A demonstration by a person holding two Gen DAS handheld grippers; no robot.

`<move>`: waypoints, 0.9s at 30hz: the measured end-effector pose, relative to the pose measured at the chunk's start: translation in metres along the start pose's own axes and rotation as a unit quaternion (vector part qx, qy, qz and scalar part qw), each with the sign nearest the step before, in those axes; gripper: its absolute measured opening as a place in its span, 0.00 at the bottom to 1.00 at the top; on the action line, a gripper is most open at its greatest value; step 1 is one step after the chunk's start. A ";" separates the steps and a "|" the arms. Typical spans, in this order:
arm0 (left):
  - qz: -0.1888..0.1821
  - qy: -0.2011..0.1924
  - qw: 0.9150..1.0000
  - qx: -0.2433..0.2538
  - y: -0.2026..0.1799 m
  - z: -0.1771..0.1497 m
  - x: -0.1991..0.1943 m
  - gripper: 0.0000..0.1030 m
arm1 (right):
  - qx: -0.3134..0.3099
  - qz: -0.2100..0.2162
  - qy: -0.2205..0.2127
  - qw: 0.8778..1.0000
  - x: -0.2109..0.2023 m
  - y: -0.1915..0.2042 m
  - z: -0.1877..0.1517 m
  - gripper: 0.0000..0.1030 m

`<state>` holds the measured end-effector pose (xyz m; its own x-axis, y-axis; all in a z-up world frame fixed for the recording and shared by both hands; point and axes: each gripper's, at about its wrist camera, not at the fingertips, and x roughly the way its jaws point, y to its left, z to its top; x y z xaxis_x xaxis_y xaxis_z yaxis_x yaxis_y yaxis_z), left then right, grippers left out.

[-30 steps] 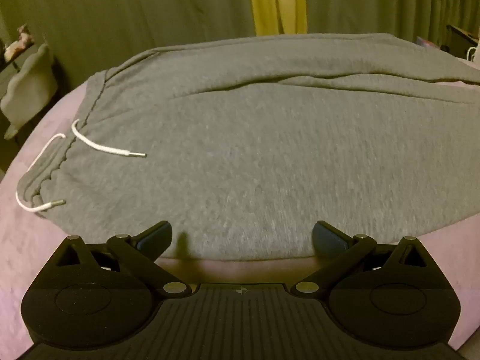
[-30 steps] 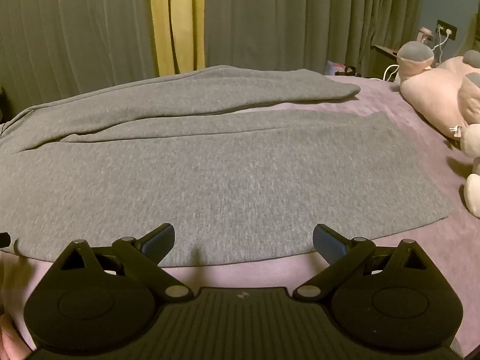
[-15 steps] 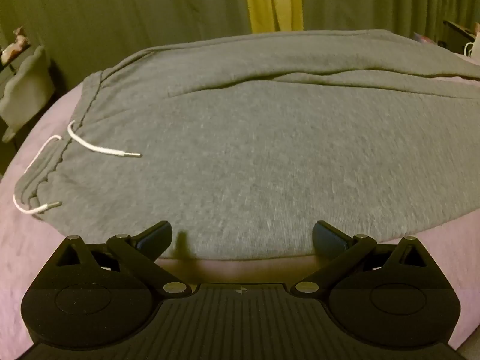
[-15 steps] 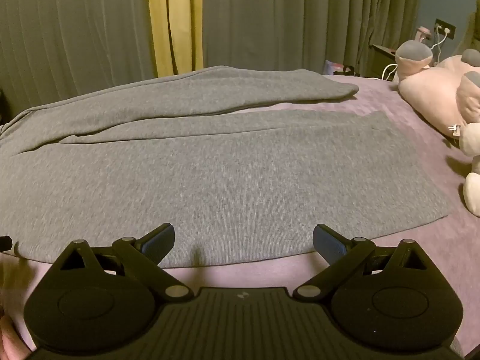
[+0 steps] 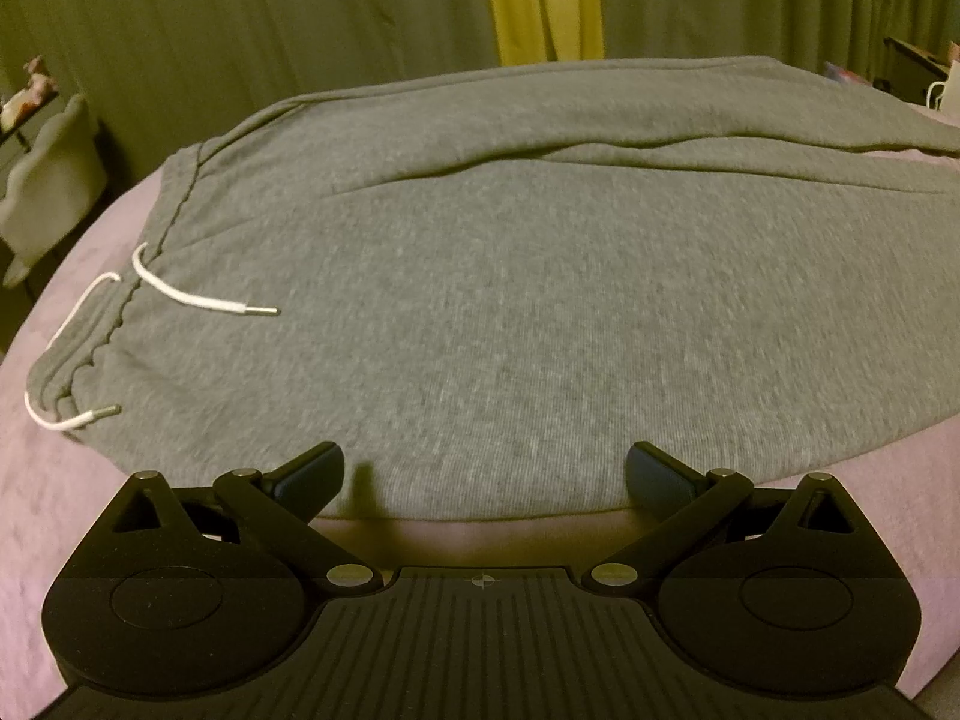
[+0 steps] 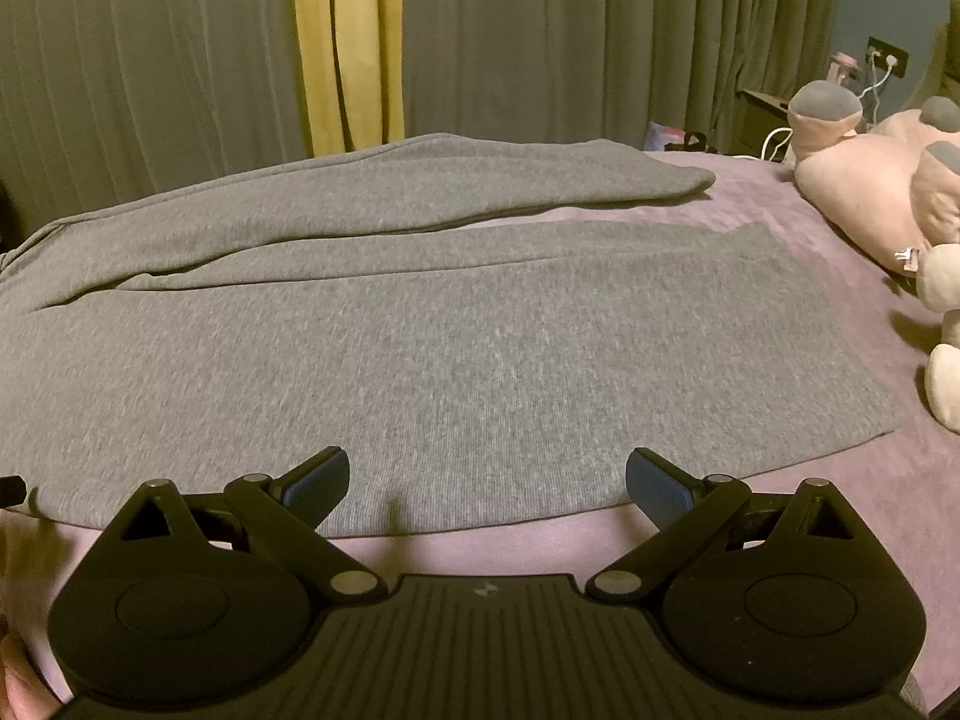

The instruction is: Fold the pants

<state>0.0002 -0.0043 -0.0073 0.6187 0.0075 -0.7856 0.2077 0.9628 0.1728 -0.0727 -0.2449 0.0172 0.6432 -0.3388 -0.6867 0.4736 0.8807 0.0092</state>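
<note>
Hovering at the near edge of the bed [image 5: 36, 516], the left tongs [image 5: 485, 477] stand wide apart with nothing between them, their tips over the near hem of the grey pants [image 5: 510, 312]. The right tongs [image 6: 487, 480] are likewise spread and empty, poised over the same near border of the pants [image 6: 420, 360] further along the leg. The pants lie flat on the purple bed cover [image 6: 840, 480], lengthwise along the near edge, waistband toward the bed's left end and cuffs toward its right. One leg lies close to the tongs; the other runs along the far edge, its cuff slightly splayed away. A white drawstring [image 5: 198, 297] trails from the waistband, one metal-tipped end on the cloth, the other by the near left corner. A pink plush toy [image 6: 870, 192] rests at the right end of the bed, apart from the cuffs. Green curtains [image 6: 600, 42] with a yellow strip [image 6: 345, 48] hang behind.
</note>
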 end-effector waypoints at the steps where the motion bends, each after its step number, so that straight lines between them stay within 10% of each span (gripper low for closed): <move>1: 0.000 0.000 1.000 0.000 0.000 0.000 0.000 1.00 | 0.000 0.000 0.000 1.000 0.000 0.000 0.000 0.96; 27: 0.004 0.002 1.000 0.006 -0.003 0.000 0.002 1.00 | 0.001 0.002 -0.001 1.000 0.000 0.000 0.003 0.96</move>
<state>0.0011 -0.0076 -0.0093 0.6169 0.0161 -0.7869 0.2128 0.9591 0.1865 -0.0710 -0.2459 0.0194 0.6463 -0.3356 -0.6853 0.4725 0.8812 0.0141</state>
